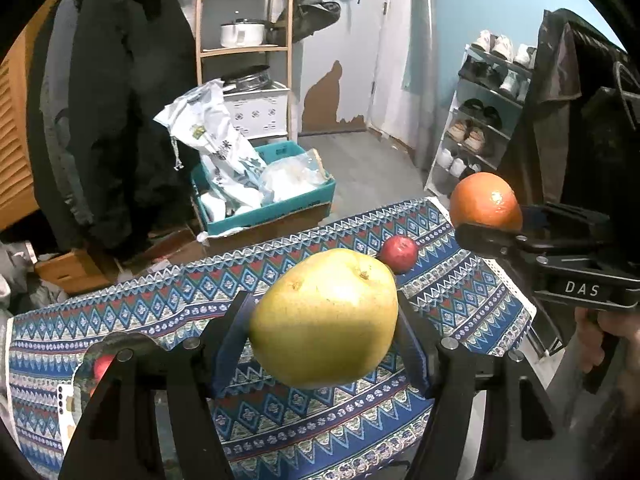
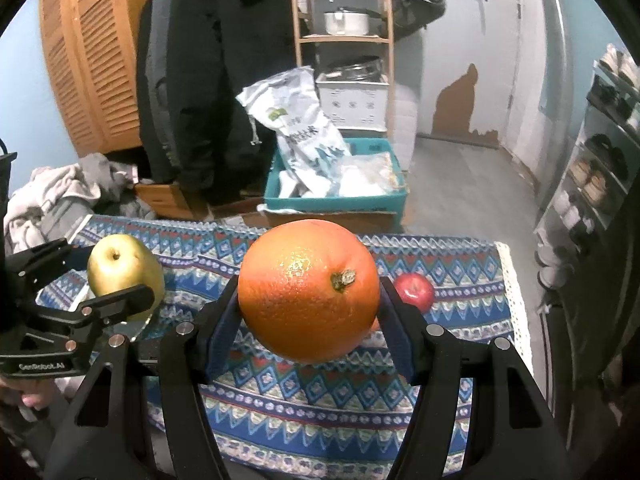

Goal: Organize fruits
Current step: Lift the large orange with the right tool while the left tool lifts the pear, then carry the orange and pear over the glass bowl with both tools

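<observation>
My left gripper [image 1: 324, 320] is shut on a yellow-green pear [image 1: 325, 316] and holds it above the patterned tablecloth [image 1: 280, 420]. My right gripper [image 2: 308, 304] is shut on an orange [image 2: 308, 290], also held above the cloth. The orange [image 1: 486, 202] and right gripper show at the right of the left wrist view. The pear [image 2: 124, 274] and left gripper show at the left of the right wrist view. A red apple [image 1: 399, 253] lies on the cloth toward the far right; it also shows in the right wrist view [image 2: 416, 292].
A plate or bowl rim [image 1: 120, 344] with something red in it sits at the table's left, behind my left finger. Beyond the table stand a teal crate [image 2: 336, 200] with bags, a wooden shelf, a hanging black coat and a shoe rack [image 1: 476, 128].
</observation>
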Motion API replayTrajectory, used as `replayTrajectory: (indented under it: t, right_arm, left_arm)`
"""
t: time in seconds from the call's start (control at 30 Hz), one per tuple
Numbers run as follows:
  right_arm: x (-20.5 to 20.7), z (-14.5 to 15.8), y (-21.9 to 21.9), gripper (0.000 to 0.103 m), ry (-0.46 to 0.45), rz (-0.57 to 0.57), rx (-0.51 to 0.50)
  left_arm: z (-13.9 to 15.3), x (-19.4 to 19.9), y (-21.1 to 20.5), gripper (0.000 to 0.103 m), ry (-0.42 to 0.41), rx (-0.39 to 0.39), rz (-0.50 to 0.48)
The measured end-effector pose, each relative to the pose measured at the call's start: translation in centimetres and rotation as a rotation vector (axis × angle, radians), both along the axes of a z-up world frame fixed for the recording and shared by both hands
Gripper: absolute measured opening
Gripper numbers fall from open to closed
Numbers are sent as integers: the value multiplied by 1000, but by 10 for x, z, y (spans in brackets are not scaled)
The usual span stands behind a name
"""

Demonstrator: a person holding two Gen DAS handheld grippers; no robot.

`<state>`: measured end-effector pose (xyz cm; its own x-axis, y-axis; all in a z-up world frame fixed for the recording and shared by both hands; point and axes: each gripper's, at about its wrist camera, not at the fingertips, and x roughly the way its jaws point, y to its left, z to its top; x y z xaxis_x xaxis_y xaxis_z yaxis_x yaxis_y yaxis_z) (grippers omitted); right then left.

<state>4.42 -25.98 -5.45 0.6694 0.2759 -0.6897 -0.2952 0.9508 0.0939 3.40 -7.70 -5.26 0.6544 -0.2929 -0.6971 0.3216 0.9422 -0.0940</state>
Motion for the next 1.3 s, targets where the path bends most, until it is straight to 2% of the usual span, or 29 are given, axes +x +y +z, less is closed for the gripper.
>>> replayTrajectory:
  t: [0.5,1.3]
  right_arm:
    - [16,4,65,65,5,123,6]
    - [41,-11,193,65,73,324,4]
  left_arm:
    - [-1,-2,57,69,7,-30,107]
    - [-19,-14,170,69,44,-62,327]
